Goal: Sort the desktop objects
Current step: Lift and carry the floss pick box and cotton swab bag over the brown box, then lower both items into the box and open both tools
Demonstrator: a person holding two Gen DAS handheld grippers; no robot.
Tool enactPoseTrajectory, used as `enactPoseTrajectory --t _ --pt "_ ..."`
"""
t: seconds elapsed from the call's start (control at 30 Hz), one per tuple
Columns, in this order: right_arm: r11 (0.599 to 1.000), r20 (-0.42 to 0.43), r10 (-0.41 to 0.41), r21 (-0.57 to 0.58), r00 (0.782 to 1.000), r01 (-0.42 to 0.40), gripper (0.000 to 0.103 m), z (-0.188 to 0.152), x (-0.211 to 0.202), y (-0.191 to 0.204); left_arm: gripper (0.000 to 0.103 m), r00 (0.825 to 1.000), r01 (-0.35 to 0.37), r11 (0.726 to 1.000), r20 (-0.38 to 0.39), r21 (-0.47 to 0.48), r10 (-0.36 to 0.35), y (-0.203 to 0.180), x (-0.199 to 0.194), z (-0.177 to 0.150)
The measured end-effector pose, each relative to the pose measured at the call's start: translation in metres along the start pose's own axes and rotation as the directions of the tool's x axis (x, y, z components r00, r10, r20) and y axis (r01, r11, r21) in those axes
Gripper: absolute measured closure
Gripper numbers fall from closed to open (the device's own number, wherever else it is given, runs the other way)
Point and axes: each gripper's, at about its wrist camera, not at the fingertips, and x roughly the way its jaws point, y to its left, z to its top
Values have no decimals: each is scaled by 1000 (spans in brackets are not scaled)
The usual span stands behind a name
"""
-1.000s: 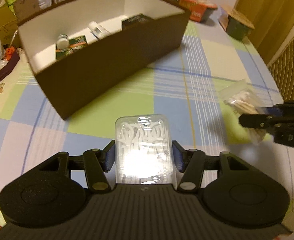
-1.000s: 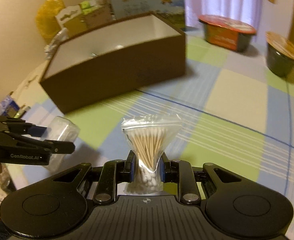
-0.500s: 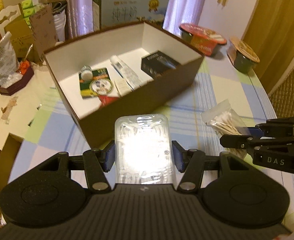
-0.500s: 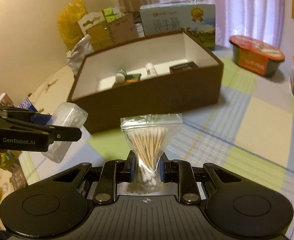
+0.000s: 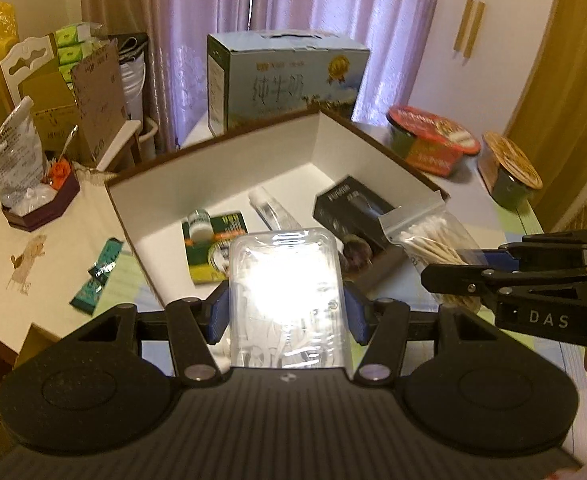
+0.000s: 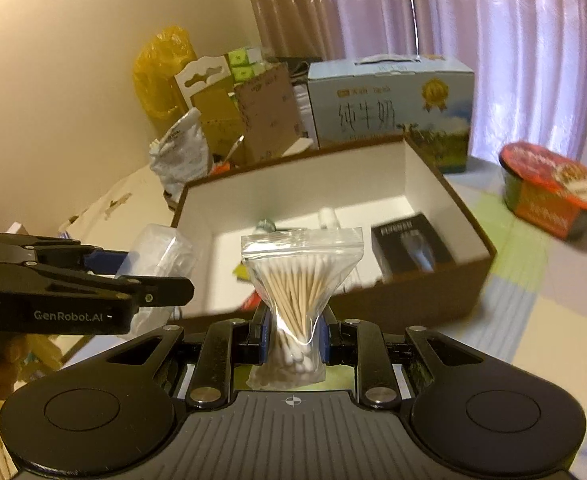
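the left gripper (image 5: 285, 314) clamps a clear plastic case (image 5: 284, 280), the right gripper (image 6: 293, 338) pinches a bag of cotton swabs (image 6: 299, 280) — both held over the brown box's (image 6: 425, 300) near wall. next, judging by this: advance over the open interior, then release.

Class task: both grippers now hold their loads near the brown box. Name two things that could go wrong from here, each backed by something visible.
1. The left gripper and right gripper are close together at the brown box; they may collide.
2. The cotton swab bag is pinched at its narrow waist; the soft bag might slip.
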Motion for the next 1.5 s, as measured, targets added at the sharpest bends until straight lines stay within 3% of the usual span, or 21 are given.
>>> enactPoseTrajectory --t 0.47,1.0,1.5 --pt "999 -9 -38 0 999 38 83 66 65 -20 50 999 -32 999 11 2 32 28 54 57" --pt "995 -94 -70 71 993 77 83 95 140 -65 50 995 -61 997 -78 -50 57 45 140 88" --pt "991 -150 -78 94 986 93 83 103 197 -90 50 975 -126 985 -196 -116 102 56 224 90"
